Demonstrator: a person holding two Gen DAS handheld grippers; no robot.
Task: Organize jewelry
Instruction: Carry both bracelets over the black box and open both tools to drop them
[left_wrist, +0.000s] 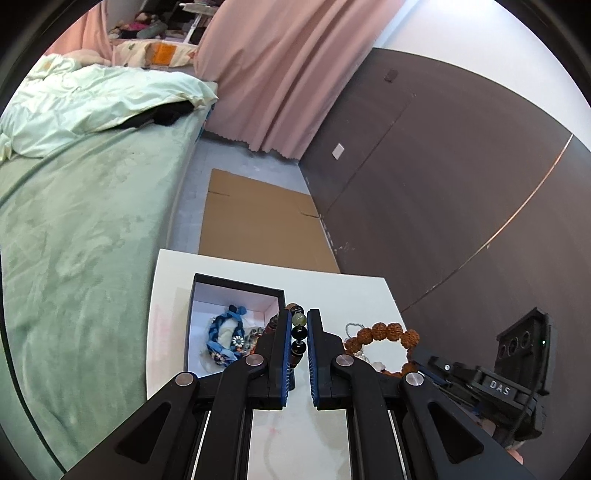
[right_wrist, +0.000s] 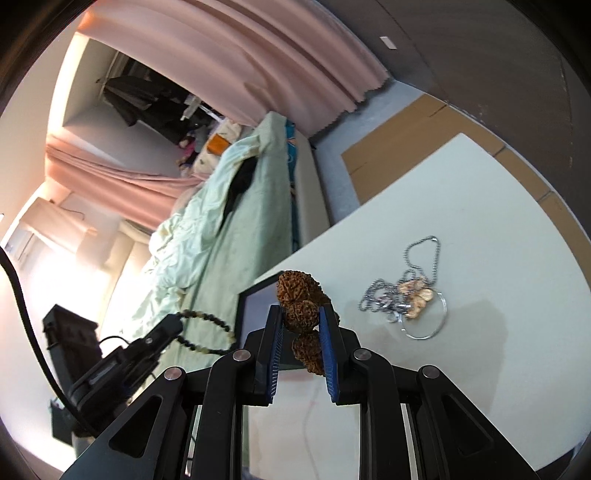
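Blue-padded fingers of the left gripper are closed to a narrow gap on a bracelet of dark polished beads, which hangs between the pads just beside the right wall of the black jewelry box. From the right wrist view the same strand shows as a loop dangling clear of the white table, so it is lifted and not yet deposited.

The right gripper is closed on a bracelet of large wrinkled brown seed beads; several beads sit clamped between its pads. In the left wrist view this bracelet appears as a ring right of the box, and whether its lower part touches the table cannot be told.

Task status, judged from the present layout:
- Done: a blue braided fabric bracelet with small flower charms lies inside the box, with smaller metallic pieces beside it that are too small to identify.
- In progress: both beaded bracelets are gripped, one per gripper, near the box opening.
- Remaining: a tangle of silver ball chain with an amber pendant and a thin wire hoop lies loose on the table, well right of the box.

The task appears roughly half complete.
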